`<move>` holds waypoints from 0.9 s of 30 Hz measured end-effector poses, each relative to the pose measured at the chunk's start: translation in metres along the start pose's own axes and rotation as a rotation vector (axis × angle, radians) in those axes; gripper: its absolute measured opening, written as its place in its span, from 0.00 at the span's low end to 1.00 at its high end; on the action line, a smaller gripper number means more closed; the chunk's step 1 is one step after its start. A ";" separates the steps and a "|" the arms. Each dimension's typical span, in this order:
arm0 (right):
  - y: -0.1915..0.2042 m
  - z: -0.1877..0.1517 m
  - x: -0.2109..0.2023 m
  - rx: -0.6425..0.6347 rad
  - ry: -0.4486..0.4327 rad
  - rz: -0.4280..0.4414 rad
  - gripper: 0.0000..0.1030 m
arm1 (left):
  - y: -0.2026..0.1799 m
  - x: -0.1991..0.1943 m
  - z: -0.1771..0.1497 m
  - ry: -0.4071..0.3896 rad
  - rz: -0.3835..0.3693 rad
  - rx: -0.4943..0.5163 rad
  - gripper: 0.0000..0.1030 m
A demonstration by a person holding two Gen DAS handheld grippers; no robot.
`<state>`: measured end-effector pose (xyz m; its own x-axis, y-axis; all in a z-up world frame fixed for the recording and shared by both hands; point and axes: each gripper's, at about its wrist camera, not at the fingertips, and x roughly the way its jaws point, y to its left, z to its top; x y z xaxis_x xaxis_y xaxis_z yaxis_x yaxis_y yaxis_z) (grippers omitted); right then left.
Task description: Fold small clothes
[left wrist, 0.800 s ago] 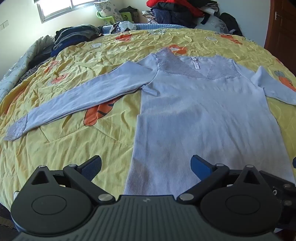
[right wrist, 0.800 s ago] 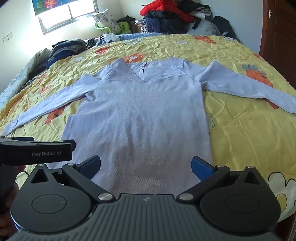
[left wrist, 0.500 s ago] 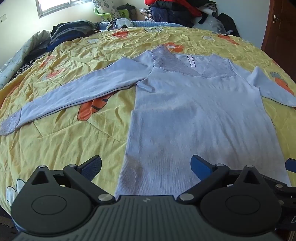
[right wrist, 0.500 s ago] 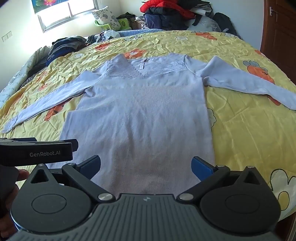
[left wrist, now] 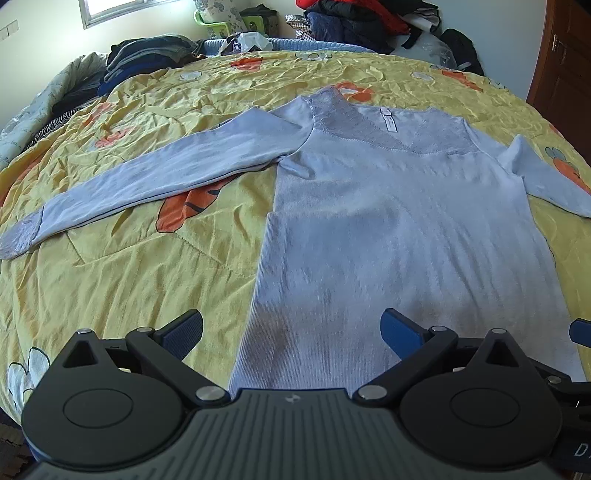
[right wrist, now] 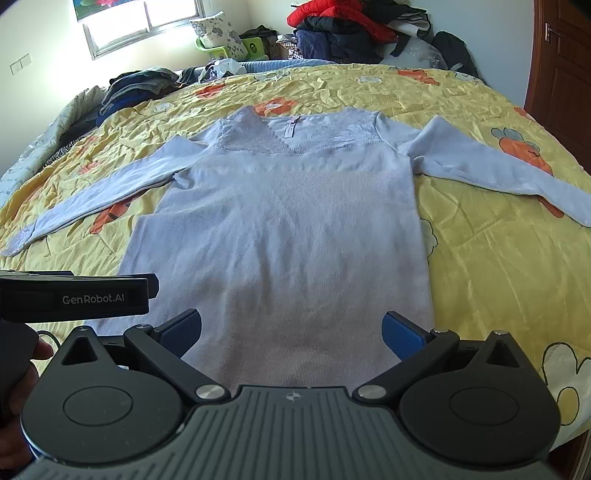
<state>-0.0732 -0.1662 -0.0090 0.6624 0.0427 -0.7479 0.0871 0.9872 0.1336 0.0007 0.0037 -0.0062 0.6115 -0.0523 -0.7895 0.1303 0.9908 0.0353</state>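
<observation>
A pale lilac long-sleeved top (left wrist: 399,229) (right wrist: 288,229) lies flat and face up on the bed, hem toward me, both sleeves spread out to the sides. My left gripper (left wrist: 291,328) is open and empty, above the hem's left corner. My right gripper (right wrist: 291,328) is open and empty, above the hem's right half. The left gripper's body (right wrist: 74,295) shows at the left of the right wrist view. The left sleeve cuff (left wrist: 18,240) lies far left.
The yellow quilt with orange carrot prints (left wrist: 129,277) (right wrist: 498,258) covers the bed. Piles of dark clothes (right wrist: 140,85) sit at the far left, a heap of red and dark garments (right wrist: 343,29) beyond the bed. A brown door (right wrist: 569,74) stands at right.
Both grippers have drifted slightly along the hem and tilted a little; the top sits slightly shifted in both views. Both stay open and the top has not moved.
</observation>
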 end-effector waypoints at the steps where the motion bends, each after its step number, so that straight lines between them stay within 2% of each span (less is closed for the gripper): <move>1: 0.000 0.000 0.000 0.000 0.000 0.001 1.00 | 0.000 0.001 0.000 0.003 0.002 -0.001 1.00; 27: -0.001 -0.003 0.003 0.011 0.005 0.009 1.00 | -0.001 0.006 -0.005 0.023 -0.004 -0.002 1.00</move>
<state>-0.0732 -0.1671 -0.0133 0.6594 0.0524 -0.7499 0.0895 0.9850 0.1475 0.0006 0.0034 -0.0142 0.5927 -0.0534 -0.8036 0.1312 0.9909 0.0309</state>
